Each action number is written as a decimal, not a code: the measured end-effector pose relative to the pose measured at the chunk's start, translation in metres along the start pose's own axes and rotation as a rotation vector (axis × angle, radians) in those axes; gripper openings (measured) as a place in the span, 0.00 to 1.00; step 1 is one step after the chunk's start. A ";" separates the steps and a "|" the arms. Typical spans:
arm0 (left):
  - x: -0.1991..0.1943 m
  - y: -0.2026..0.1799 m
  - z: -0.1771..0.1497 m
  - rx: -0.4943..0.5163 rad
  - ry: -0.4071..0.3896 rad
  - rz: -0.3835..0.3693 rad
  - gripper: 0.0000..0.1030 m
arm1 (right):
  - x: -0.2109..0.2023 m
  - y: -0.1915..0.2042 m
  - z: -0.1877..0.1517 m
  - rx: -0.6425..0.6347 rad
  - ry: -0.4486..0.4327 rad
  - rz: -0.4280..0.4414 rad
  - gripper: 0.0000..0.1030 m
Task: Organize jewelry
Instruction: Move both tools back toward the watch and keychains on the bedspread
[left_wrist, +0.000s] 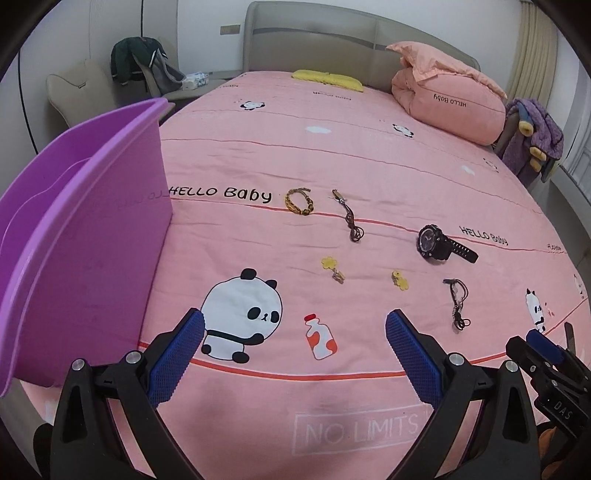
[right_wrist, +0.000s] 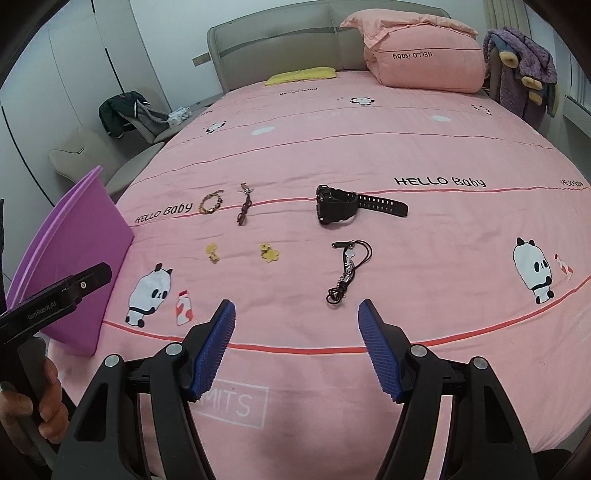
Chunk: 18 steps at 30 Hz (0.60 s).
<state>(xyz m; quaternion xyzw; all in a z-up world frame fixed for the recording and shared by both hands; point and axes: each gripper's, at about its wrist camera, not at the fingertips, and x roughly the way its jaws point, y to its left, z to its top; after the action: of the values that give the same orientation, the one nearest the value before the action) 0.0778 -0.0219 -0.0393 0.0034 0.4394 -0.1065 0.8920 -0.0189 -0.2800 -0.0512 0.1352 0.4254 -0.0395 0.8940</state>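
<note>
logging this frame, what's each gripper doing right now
Left gripper: open, holding nothing, above the bedsheet.
Right gripper: open, holding nothing, above the bedsheet.

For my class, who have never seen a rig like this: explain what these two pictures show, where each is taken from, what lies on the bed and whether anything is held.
No robot here: a person holds a hand tool with two jaws in each hand, each with a camera looking along its blue pads. One picture looks from the left gripper, the other from the right gripper. Both stand open and hold nothing.

On the pink bedsheet lie a black watch, a golden bracelet, a brown cord piece, a black cord piece with metal charms and two yellow flower earrings. A purple bin stands at the left, presumably for the jewelry.
</note>
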 end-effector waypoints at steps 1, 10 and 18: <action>0.007 -0.001 0.001 0.002 0.008 0.004 0.94 | 0.007 -0.003 0.001 0.004 0.006 -0.005 0.64; 0.070 -0.006 0.007 0.010 0.065 0.027 0.94 | 0.055 -0.023 0.011 0.040 0.043 -0.041 0.64; 0.115 -0.016 0.013 0.033 0.089 0.041 0.94 | 0.089 -0.032 0.015 0.044 0.059 -0.082 0.64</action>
<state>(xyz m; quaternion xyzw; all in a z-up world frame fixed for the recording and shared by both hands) 0.1529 -0.0603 -0.1208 0.0320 0.4766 -0.0952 0.8734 0.0424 -0.3113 -0.1173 0.1385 0.4556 -0.0814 0.8756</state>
